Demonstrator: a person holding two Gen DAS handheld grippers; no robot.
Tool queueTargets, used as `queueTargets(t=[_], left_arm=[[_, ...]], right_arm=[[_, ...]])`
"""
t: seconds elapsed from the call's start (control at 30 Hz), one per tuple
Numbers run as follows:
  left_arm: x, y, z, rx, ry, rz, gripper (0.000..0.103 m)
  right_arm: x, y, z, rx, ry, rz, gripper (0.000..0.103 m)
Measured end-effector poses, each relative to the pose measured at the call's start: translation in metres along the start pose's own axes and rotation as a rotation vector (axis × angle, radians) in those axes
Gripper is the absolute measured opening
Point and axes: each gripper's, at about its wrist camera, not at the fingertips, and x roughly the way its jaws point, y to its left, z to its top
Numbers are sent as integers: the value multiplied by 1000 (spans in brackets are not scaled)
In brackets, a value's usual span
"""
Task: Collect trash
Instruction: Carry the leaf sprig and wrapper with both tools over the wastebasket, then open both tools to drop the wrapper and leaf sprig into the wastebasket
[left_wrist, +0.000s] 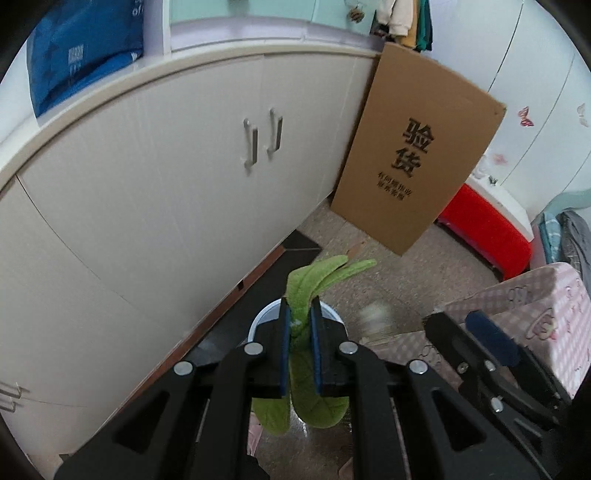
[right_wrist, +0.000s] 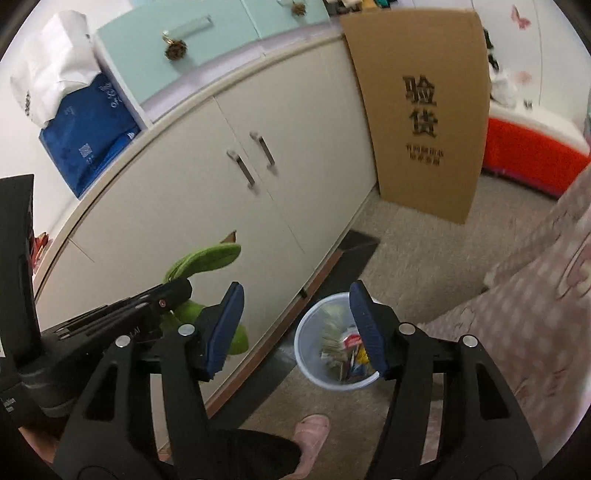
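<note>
left wrist view
left gripper (left_wrist: 300, 332): jaws nearly closed, blue ribbed pads pressed on the green peel-like scrap (left_wrist: 314, 291).
scrap: soft, matte, leaf-shaped strips; long axis seen running away from the camera, ends drooping past the pads at both sides.
bin (left_wrist: 264, 317): pale translucent plastic, round rim, seen directly behind and below the held scrap; mostly hidden by the jaws.
key relation: scrap judged to hang roughly above the bin mouth, so a release downward is what the move turns on.

right wrist view
right gripper (right_wrist: 297, 325): jaws spread wide, nothing held between the pads.
bin (right_wrist: 314, 369): seen between and below the open pads, on the speckled floor (right_wrist: 406, 251) just beside the cabinet (right_wrist: 207, 206); paper and wrappers noted inside.
left gripper (right_wrist: 173, 291): seen at left with the green scrap (right_wrist: 207, 258), off to the bin's left in this view.
nearer hand: cannot be told for certain.
</note>
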Motion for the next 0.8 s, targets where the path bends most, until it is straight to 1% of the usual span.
queueTargets(t=[0.07, 0.23, 0.43, 0.63, 0.7, 0.8], left_arm=[[7, 1, -1, 2, 10, 2, 10], [18, -3, -2, 6, 30, -8, 10], [22, -13, -1, 23, 29, -12, 10], [23, -23, 2, 39, 23, -13, 10], [23, -27, 3, 45, 22, -15, 10], [23, -33, 5, 51, 17, -18, 11]], right_arm=[[1, -2, -2, 8, 4, -1, 61], [-8, -7, -3, 0, -22, -53, 65], [-24, -12, 0, -7, -82, -90, 69], [-38, -21, 2, 18, -145, -98, 71], [-40, -24, 5, 23, -154, -101, 73], [-43, -30, 8, 36, -174, -108, 73]])
